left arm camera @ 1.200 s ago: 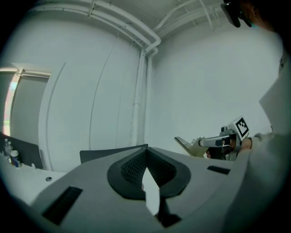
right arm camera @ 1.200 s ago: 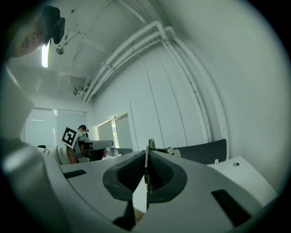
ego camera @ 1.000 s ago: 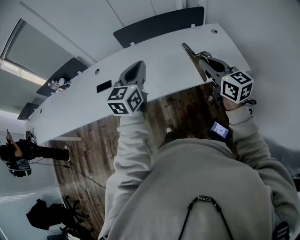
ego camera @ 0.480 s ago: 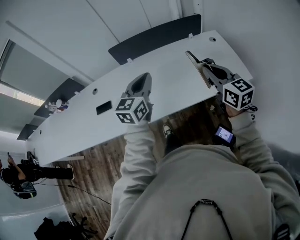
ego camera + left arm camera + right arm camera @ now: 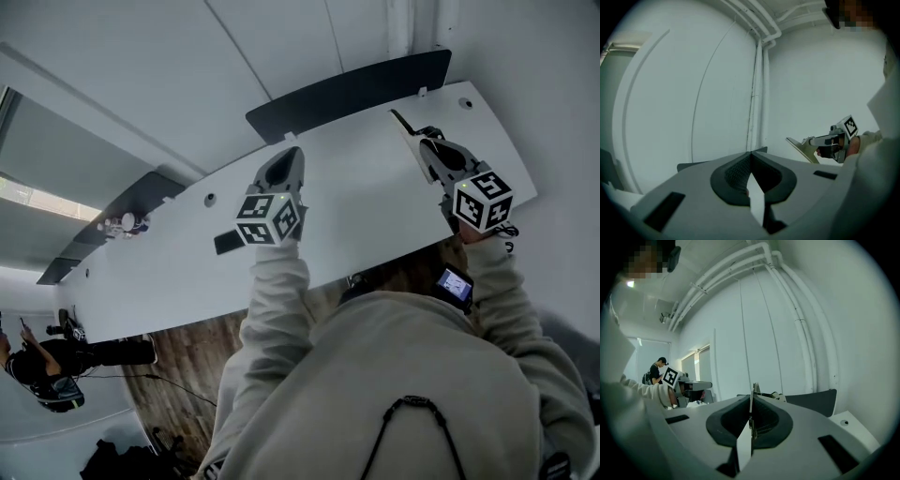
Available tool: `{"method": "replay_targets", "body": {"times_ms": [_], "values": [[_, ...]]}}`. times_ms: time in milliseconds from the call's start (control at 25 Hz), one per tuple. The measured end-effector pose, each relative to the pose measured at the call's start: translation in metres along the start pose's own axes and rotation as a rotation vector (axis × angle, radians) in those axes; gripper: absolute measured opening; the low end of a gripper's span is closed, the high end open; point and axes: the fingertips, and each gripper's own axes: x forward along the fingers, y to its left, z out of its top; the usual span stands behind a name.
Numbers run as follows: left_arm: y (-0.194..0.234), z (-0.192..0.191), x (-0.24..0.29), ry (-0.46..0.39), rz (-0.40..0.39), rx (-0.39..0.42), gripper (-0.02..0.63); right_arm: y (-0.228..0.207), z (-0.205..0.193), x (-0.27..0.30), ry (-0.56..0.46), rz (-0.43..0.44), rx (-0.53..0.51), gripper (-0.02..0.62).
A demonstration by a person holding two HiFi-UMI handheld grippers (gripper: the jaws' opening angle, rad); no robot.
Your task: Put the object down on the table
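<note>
In the head view my right gripper (image 5: 427, 145) is shut on a thin flat plate (image 5: 405, 127) that sticks out past its jaws, above the right part of the long white table (image 5: 356, 192). In the right gripper view the plate (image 5: 753, 391) shows edge-on, standing up between the closed jaws. The left gripper view shows it as a tan flat piece (image 5: 801, 147) held out level by the right gripper (image 5: 814, 140). My left gripper (image 5: 284, 161) hovers over the table's middle. Its jaws (image 5: 751, 154) meet with nothing between them.
A dark rectangular cut-out (image 5: 228, 242) and small round holes (image 5: 209, 199) mark the tabletop. Dark chair backs (image 5: 347, 94) line its far edge against the white wall. Small items (image 5: 127, 225) sit at the far left. A person (image 5: 37, 366) stands on the wooden floor at lower left.
Both grippers have travelled forward from the table's near edge to out over the tabletop. The right gripper still holds the plate.
</note>
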Motion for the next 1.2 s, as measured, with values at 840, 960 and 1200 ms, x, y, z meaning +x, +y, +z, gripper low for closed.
{"method": "replay_targets", "body": {"times_ms": [840, 960, 1200], "values": [[0.167, -0.018, 0.09, -0.025, 0.005, -0.107, 0.003, -0.047, 0.005, 0.21, 0.101, 0.104, 0.045, 0.023], [0.166, -0.006, 0.087, -0.038, 0.004, -0.105, 0.003, -0.044, 0.013, 0.225, 0.096, 0.174, 0.036, 0.023], [0.159, 0.0, 0.092, -0.005, 0.02, -0.068, 0.003, -0.046, 0.018, 0.243, 0.079, 0.266, 0.044, 0.023]]}}
